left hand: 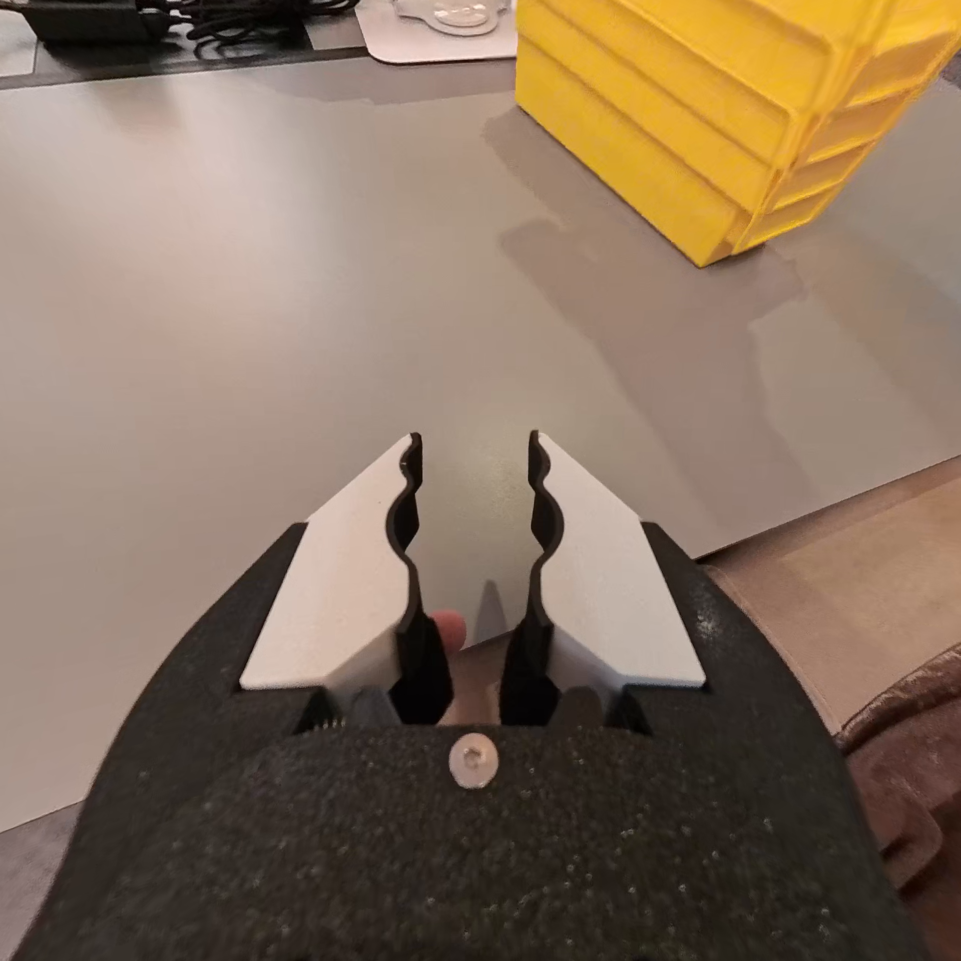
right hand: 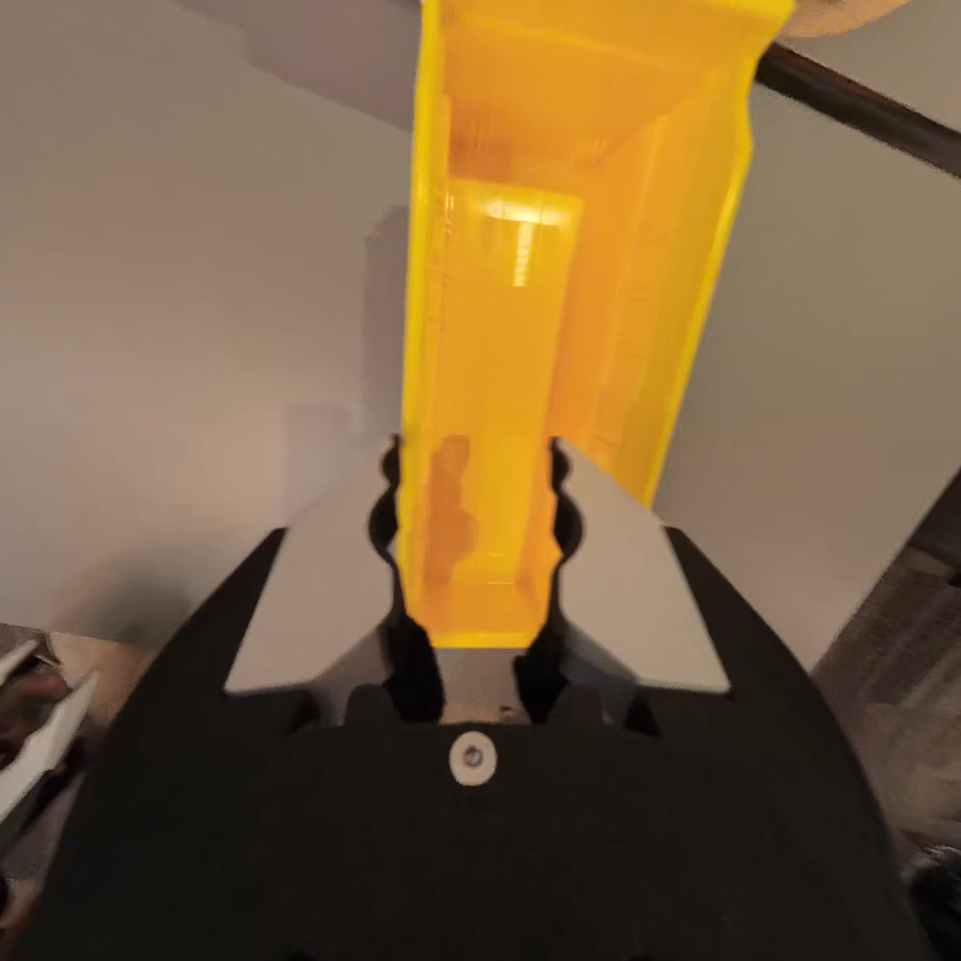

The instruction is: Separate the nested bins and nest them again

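The left claw (left hand: pixel 474 442) hangs part open and empty over the grey counter (left hand: pixel 234 291); the nested yellow bin stack (left hand: pixel 702 119) stands far right, black cables (left hand: pixel 223 26) beyond. The right claw (right hand: pixel 476 447) grips one wall of a single yellow bin (right hand: pixel 598 291), the left finger outside and the right finger inside.

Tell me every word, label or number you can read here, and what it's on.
No text can be read in either view.
Stacked yellow bins: plain sides, no label visible.
Single yellow bin in the right wrist view: faint bright marks inside, too blurred to tell if they are writing.
White card at the table's far edge: no print visible.
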### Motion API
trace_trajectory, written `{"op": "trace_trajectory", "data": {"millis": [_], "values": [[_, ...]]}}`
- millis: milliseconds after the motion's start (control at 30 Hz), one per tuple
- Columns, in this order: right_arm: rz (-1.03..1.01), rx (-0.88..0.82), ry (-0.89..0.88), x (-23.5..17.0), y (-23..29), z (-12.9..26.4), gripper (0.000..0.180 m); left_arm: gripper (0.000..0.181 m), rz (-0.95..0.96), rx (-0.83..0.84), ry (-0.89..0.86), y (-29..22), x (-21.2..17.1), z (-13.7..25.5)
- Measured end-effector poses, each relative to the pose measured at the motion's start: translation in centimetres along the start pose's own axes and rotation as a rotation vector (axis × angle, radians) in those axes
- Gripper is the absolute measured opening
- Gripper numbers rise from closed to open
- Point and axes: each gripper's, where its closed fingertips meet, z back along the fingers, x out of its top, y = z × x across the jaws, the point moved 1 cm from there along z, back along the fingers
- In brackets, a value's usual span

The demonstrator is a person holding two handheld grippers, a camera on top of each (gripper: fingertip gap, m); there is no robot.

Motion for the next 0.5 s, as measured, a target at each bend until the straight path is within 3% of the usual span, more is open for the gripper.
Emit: {"op": "trace_trajectory", "data": {"millis": [67,100,167,267,500], "values": [[0.092,-0.077,0.041,-0.3,-0.7,0.4,0.093,0.039,-0.005,0.000,0.004,-0.1,-0.1,-0.1],[0.117,-0.140,0.044,-0.2,-1.5,0.8,0.099,0.039,-0.008,0.000,0.004,-0.2,-0.1,-0.1],[0.119,-0.159,0.041,0.0,-2.2,1.2,0.104,0.039,-0.016,0.001,0.007,-0.2,-0.1,-0.2],[0.014,0.007,0.024,0.1,-0.7,0.6,0.119,0.039,-0.018,-0.002,0.015,-0.3,-0.2,-0.3],[-0.045,0.092,0.072,-0.6,-1.0,-2.5,0.129,0.039,-0.010,-0.008,0.022,-0.1,-0.4,-0.4]]}}
